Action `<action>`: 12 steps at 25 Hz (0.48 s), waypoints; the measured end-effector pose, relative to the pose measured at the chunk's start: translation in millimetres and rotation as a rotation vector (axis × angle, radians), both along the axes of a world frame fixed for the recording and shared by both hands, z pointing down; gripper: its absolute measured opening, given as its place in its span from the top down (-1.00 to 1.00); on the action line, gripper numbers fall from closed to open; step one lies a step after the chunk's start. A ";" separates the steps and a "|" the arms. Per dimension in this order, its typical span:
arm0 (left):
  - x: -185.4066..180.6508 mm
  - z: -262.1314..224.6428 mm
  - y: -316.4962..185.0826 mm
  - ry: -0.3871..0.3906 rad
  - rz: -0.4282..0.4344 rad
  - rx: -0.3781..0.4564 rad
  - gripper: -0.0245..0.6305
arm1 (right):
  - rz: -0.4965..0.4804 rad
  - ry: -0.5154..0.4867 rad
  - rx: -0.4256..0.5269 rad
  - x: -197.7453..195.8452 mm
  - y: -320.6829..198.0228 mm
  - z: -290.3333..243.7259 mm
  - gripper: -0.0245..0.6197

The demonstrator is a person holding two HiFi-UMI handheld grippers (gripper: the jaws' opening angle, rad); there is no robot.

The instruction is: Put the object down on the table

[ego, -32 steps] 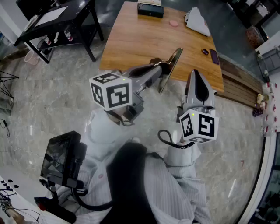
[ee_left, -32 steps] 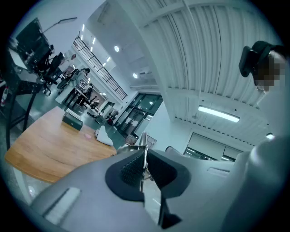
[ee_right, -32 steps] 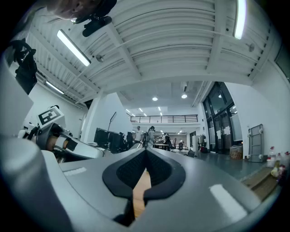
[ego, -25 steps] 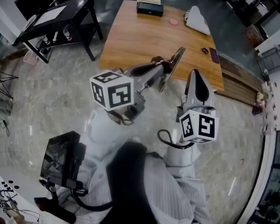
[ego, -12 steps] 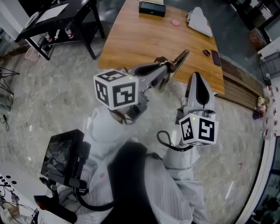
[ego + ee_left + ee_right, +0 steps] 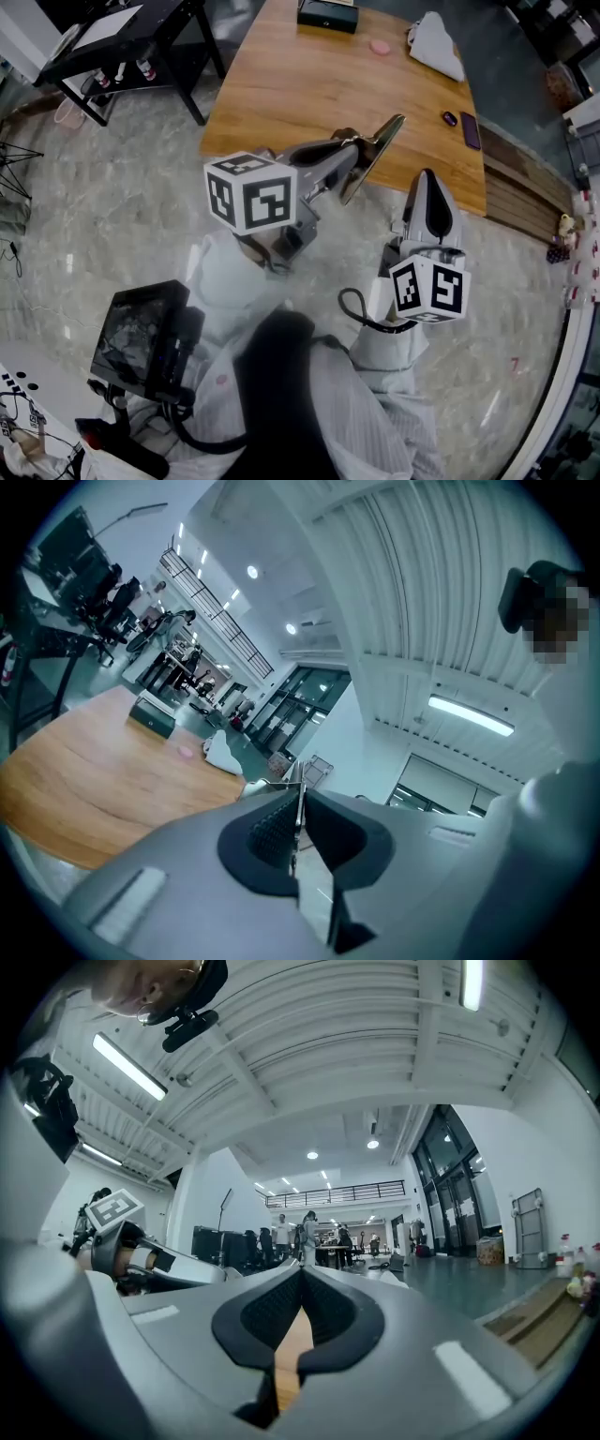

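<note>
Left gripper (image 6: pixel 352 142): clenched on a thin shiny plate (image 6: pixel 373 153); its marker cube (image 6: pixel 248 192) carries black-and-white square patterns, no legible text. In the left gripper view the plate is seen edge-on, pinched between the ribbed pads (image 6: pixel 272 829) and projecting beyond the jaw tips. In the head view the plate is held tilted, its far end directed up and to the right; it is seen against the near edge of the wooden table (image 6: pixel 291 89) and the marble-patterned floor (image 6: pixel 122 206); whether it touches the table cannot be told.

Right gripper (image 6: pixel 428 178): pressed together on nothing, a sliver of the table's wood visible below the meeting jaws in the right gripper view; held just right of the plate, apart from it; a second patterned cube (image 6: pixel 429 291) is borne at its rear.

Table contents, far end: dark box (image 6: pixel 326 16); pink round item (image 6: pixel 380 46); white cloth (image 6: pixel 439 44). Right edge: small dark object (image 6: pixel 450 118) beside a dark phone (image 6: pixel 471 131). All are well apart from the plate.
</note>
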State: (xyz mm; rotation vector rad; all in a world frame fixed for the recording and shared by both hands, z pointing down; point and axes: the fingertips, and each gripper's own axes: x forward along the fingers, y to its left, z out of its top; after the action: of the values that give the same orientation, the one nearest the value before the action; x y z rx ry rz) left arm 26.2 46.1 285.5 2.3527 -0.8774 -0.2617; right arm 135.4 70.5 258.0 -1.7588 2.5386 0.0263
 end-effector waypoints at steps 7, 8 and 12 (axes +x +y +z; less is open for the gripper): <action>5.3 32.8 -112.5 -0.024 0.032 -0.047 0.87 | 0.021 0.005 -0.051 3.3 -105.0 31.9 0.88; 7.3 37.0 -130.4 -0.035 0.047 -0.056 0.87 | 0.029 0.000 -0.058 3.2 -122.4 34.1 0.88; 18.0 61.2 -205.1 -0.096 0.140 -0.105 0.87 | 0.071 -0.021 -0.092 3.8 -199.2 46.0 0.88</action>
State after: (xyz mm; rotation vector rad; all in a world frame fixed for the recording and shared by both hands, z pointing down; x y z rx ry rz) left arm 44.2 -159.0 346.7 2.3312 -0.7481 -0.0449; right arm 139.2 -128.6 304.1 -1.8703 2.5005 -0.1070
